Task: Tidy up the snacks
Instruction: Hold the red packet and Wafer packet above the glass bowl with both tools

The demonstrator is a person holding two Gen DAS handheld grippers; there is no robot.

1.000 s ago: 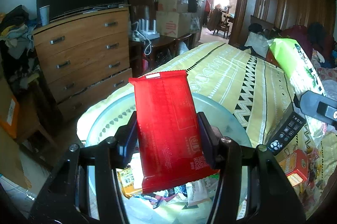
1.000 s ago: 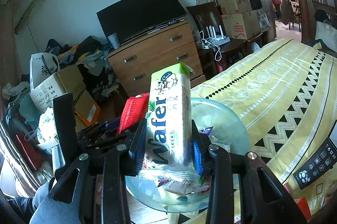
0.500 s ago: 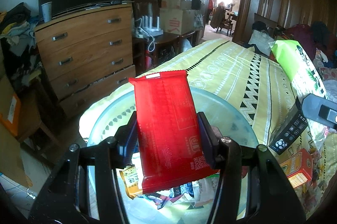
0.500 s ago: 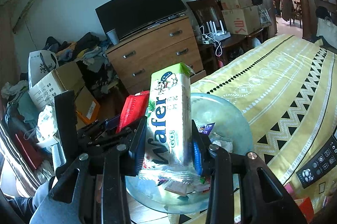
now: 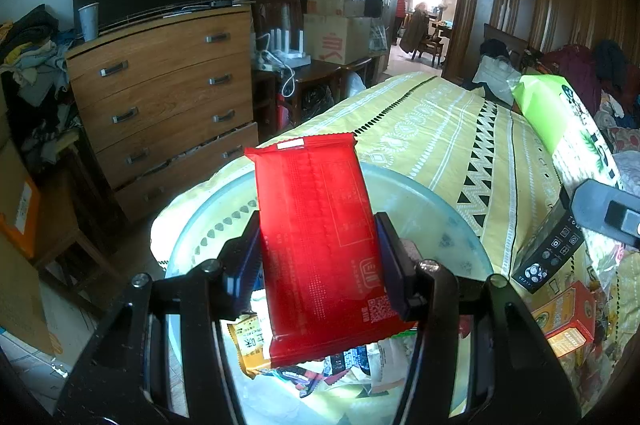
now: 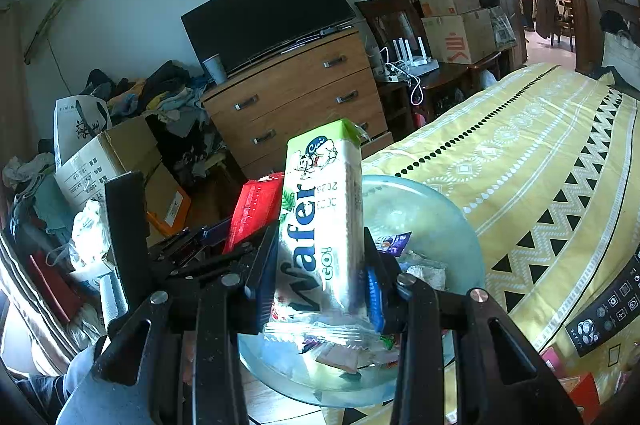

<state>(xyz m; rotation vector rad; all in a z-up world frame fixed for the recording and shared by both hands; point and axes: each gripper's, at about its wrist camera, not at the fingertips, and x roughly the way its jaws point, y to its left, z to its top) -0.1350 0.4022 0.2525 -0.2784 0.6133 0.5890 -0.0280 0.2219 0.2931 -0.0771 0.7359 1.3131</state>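
My left gripper [image 5: 318, 257] is shut on a flat red snack packet [image 5: 316, 241], held upright above a clear glass bowl [image 5: 448, 221]. My right gripper [image 6: 320, 277] is shut on a green and white wafer pack [image 6: 320, 217], held upright over the same glass bowl [image 6: 432, 221]. Several small snack packets [image 5: 348, 361] lie in the bowl's bottom. The wafer pack [image 5: 568, 121] shows at the right of the left wrist view, and the red packet [image 6: 254, 209] shows to the left of the wafer pack in the right wrist view.
The bowl rests on a bed with a yellow patterned cover [image 5: 460, 129]. A black remote [image 5: 548, 253] and small orange boxes [image 5: 564, 317] lie right of the bowl. A wooden dresser [image 5: 168, 97] with a TV stands beyond, with boxes and clothes around it.
Both grippers keep their packets. The views have shifted slightly, with the room sliding a little across both frames.
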